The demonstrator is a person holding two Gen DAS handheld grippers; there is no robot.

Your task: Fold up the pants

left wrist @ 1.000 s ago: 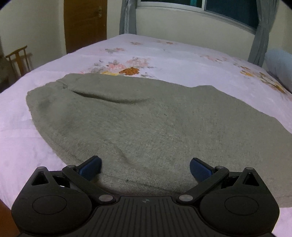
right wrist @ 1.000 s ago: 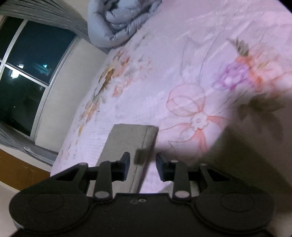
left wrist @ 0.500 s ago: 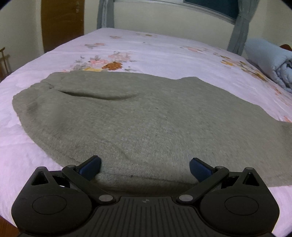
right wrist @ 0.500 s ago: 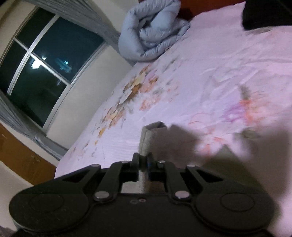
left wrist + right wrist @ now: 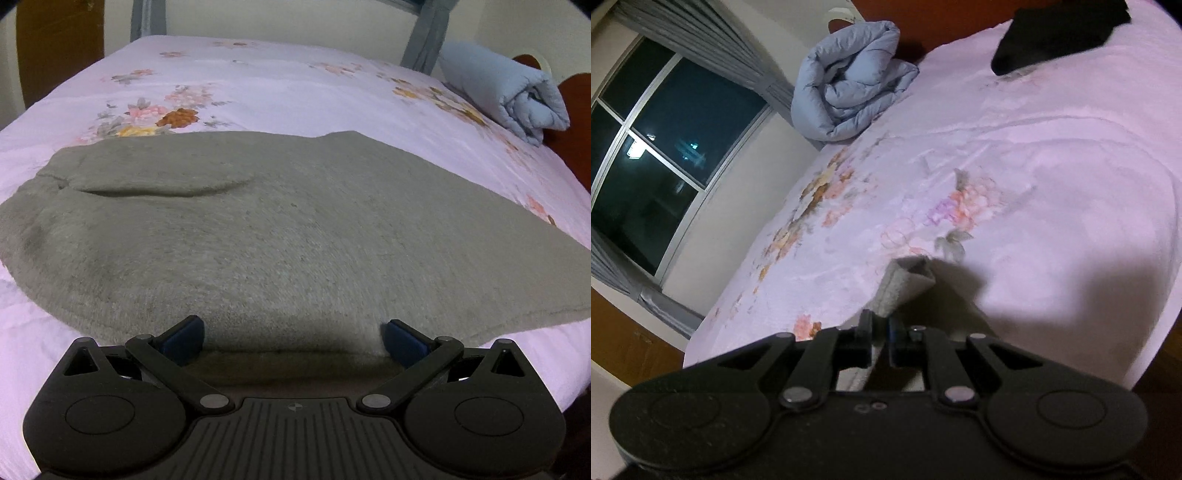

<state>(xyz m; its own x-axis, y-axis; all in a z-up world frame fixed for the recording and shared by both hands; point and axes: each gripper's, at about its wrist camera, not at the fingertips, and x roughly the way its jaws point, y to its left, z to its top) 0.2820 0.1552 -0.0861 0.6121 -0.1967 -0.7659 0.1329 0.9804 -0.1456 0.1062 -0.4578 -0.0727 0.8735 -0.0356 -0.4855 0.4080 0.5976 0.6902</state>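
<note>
Grey fleece pants point(image 5: 280, 229) lie spread on the pink floral bed, waistband at the left, leg running off to the right. My left gripper point(image 5: 293, 338) is open, its blue fingertips point(image 5: 184, 334) wide apart at the near edge of the pants, the fabric between them. My right gripper point(image 5: 881, 332) is shut on the hem end of the pant leg point(image 5: 905, 280), which stands up out of the jaws, lifted off the sheet.
A rolled light-blue duvet point(image 5: 506, 92) lies at the head of the bed, also in the right wrist view point(image 5: 849, 85). A black item point(image 5: 1056, 29) lies at the bed's far corner. A window with grey curtains point(image 5: 657, 155) is beyond the bed.
My right gripper closed on the pant leg's end and raised it off the bed. My left gripper moved closer over the pants, still open.
</note>
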